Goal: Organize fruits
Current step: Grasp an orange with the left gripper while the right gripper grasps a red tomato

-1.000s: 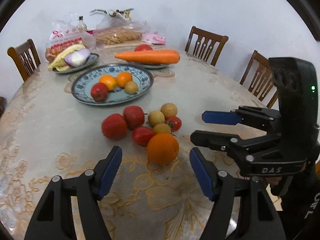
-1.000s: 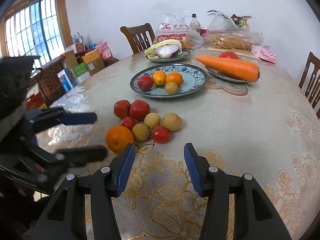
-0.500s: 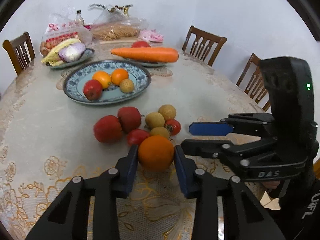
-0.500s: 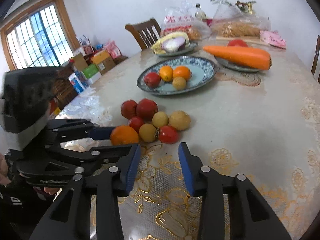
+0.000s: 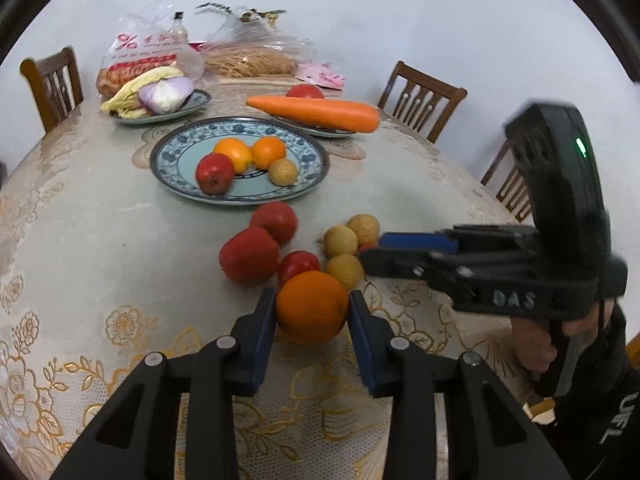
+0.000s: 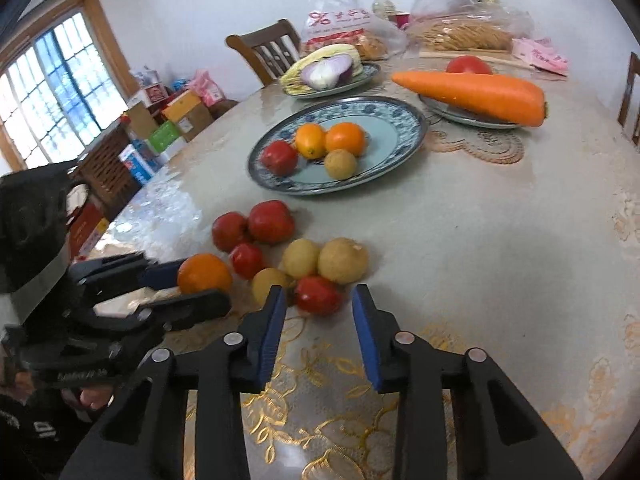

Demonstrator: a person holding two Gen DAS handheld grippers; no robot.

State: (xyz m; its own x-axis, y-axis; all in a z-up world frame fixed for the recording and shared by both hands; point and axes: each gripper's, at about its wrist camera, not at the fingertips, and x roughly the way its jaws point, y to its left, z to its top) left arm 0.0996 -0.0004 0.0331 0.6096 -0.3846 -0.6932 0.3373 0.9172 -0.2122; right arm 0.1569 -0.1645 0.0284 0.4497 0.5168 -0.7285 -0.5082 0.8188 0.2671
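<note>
My left gripper (image 5: pixel 311 309) is shut on a large orange (image 5: pixel 311 306) that rests on the tablecloth at the near edge of a loose fruit cluster. The cluster holds red fruits (image 5: pixel 249 255) and yellowish round fruits (image 5: pixel 340 241). My right gripper (image 6: pixel 318 300) is closing, with a small red fruit (image 6: pixel 320 294) between its fingertips; the pads stand clear of it. In the left wrist view the right gripper (image 5: pixel 372 248) reaches in from the right. Behind the cluster a blue-patterned plate (image 5: pixel 172 164) carries two oranges, a red fruit and a yellowish one.
Farther back a big carrot (image 5: pixel 316 112) lies on a plate beside a tomato (image 5: pixel 305 91). A dish of corn and onion (image 5: pixel 154 96) and plastic bags (image 5: pixel 248 56) sit at the far edge. Wooden chairs (image 5: pixel 420 96) ring the table; boxes (image 6: pixel 168 120) stand by the window.
The left jaws came forward and shut on the orange. The right gripper moved toward the fruit cluster while its jaws narrowed around the small red fruit.
</note>
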